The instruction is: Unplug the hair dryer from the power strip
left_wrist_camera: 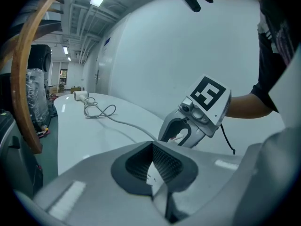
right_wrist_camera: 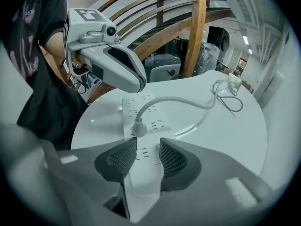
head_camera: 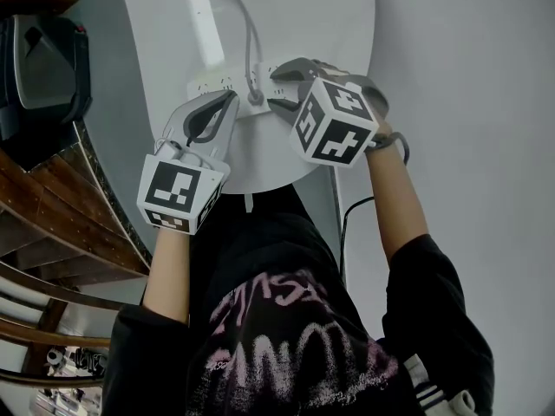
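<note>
While my R gripper (right_wrist_camera: pixel 148 142) hangs released, pads apart over the power strip (right_wrist_camera: pixel 141 111), the plug (right_wrist_camera: pixel 139 127) sits in its socket just past the tips; L gripper (right_wrist_camera: pixel 140 84) is clenched at strip's far end, cord (right_wrist_camera: pixel 188 100) runs across counter (right_wrist_camera: pixel 225 135) to hair dryer (right_wrist_camera: pixel 233 79)

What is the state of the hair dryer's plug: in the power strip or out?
In. The plug stands seated in a socket of the power strip, its cable rising from it.
</note>
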`<state>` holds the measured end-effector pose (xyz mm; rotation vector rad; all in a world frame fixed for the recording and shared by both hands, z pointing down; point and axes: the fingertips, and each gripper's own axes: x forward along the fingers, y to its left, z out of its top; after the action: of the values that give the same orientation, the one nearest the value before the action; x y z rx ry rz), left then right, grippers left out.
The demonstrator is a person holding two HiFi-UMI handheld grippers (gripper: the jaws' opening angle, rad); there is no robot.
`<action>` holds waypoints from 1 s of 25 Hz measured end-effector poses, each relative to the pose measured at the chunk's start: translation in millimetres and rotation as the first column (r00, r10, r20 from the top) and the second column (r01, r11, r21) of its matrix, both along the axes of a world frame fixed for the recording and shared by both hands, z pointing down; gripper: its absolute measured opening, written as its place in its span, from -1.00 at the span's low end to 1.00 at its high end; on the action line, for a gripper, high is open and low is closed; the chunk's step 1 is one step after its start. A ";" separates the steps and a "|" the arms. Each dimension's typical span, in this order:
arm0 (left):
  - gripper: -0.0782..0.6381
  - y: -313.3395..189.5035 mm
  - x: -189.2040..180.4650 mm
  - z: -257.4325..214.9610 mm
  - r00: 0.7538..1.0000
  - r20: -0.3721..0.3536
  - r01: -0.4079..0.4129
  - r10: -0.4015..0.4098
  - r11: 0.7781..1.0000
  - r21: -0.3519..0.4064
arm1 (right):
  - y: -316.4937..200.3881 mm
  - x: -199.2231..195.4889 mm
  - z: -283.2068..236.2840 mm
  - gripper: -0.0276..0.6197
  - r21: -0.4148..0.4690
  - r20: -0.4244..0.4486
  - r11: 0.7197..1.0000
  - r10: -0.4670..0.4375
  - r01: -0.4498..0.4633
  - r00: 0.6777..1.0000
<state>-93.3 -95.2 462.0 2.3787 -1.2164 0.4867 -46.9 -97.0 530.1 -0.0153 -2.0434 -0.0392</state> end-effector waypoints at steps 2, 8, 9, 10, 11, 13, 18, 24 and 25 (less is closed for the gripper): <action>-0.78 -0.1 0.4 0.6 1.000 -0.004 -0.005 0.005 1.000 -0.004 | 0.6 -0.4 2.1 -0.38 -0.010 -0.012 1.000 -0.013 0.013 1.000; -0.78 1.8 3.9 10.7 1.000 -0.007 -0.019 0.019 1.000 -0.019 | 0.7 0.3 8.3 -0.37 -0.071 0.004 0.997 -0.004 0.005 1.000; -0.78 1.9 5.3 11.2 1.000 -0.008 -0.023 0.023 1.000 -0.019 | 0.7 0.7 9.2 -0.38 -0.074 0.007 0.997 -0.004 0.004 1.000; -0.78 1.8 6.5 11.0 1.000 -0.008 -0.027 0.027 0.999 -0.018 | 0.4 0.8 9.6 -0.38 -0.075 0.012 0.997 -0.002 0.003 1.000; -0.78 1.7 7.5 10.8 0.999 -0.009 -0.031 0.031 0.999 -0.017 | 0.1 0.8 9.9 -0.38 -0.076 0.017 0.997 0.001 0.000 1.000; -0.78 2.7 9.5 12.4 0.999 -0.009 -0.037 0.036 0.999 -0.023 | 0.0 1.2 10.3 -0.38 -0.081 0.025 0.997 0.012 -0.010 1.000; -0.78 5.9 11.5 17.8 0.998 0.009 -0.056 0.057 0.998 -0.040 | -0.2 0.1 8.4 -0.38 -0.096 0.044 0.995 0.029 -0.025 0.999; -0.58 6.6 16.6 21.4 0.997 0.021 -0.074 0.076 0.996 -0.056 | -0.5 0.0 5.2 -0.39 -0.101 0.054 0.994 0.041 -0.036 0.998; -0.56 6.6 17.9 22.6 0.997 0.021 -0.078 0.079 0.995 -0.059 | -0.6 -0.2 5.0 -0.41 -0.103 0.060 0.994 0.045 -0.039 0.997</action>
<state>-75.5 -88.6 484.6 2.3851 -1.1066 0.5689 -47.1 -97.6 535.1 -0.0349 -2.1055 0.0922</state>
